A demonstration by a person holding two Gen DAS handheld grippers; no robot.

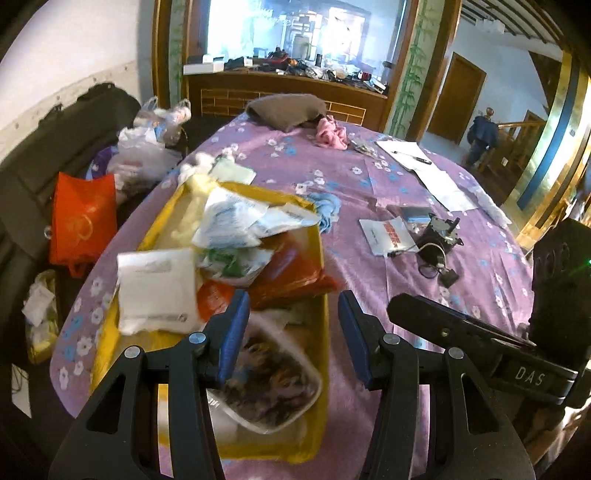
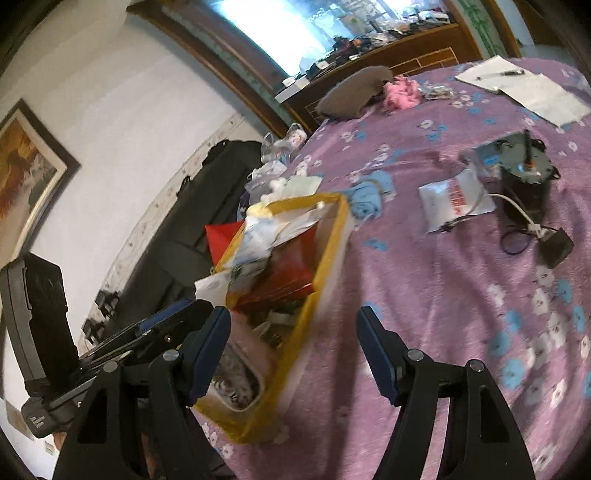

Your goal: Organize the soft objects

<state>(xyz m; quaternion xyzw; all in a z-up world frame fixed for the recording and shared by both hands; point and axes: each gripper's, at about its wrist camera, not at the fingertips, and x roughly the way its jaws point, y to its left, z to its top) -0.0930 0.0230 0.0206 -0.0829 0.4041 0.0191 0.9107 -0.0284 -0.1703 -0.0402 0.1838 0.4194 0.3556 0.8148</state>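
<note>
Over the yellow box of packets, both claws, left and right, gape empty.

White walls surround a wooden cabinet backed by a bright mirror. A framed picture hangs on the wall, a brown door stands at the right, and a black sofa lines the wall.

Left gripper and right gripper both point downward, jaws apart, holding nothing.
</note>
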